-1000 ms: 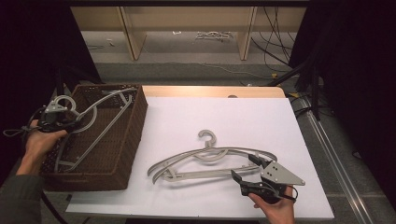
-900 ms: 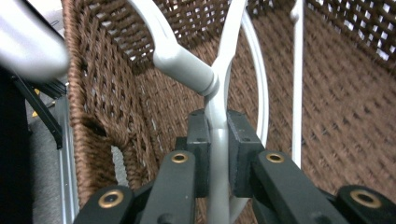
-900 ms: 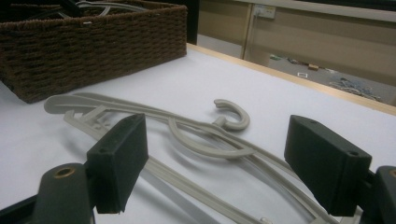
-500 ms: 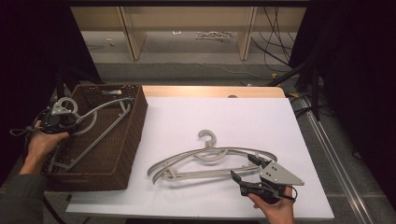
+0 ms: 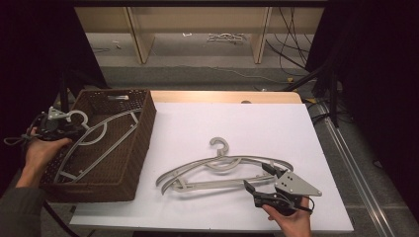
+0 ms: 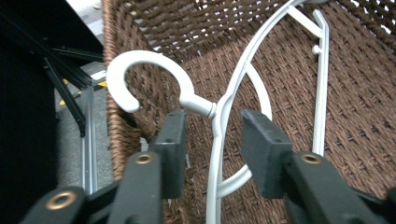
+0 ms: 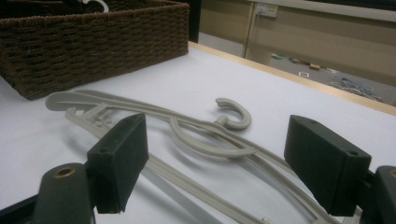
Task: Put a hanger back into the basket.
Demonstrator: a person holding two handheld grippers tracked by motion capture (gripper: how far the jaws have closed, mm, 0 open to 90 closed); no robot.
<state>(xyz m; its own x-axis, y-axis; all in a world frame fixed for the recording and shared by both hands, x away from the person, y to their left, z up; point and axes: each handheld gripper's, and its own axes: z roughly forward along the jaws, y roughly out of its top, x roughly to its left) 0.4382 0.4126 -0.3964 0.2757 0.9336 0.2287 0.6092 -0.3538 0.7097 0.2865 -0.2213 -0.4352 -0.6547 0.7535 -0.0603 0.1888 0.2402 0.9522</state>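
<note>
Beside basket, unlabelled hanger

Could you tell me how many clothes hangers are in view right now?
2. A white hanger lies in the brown wicker basket at the table's left, the left gripper open around its neck. A beige hanger lies flat on the white table, by the open right gripper.
</note>
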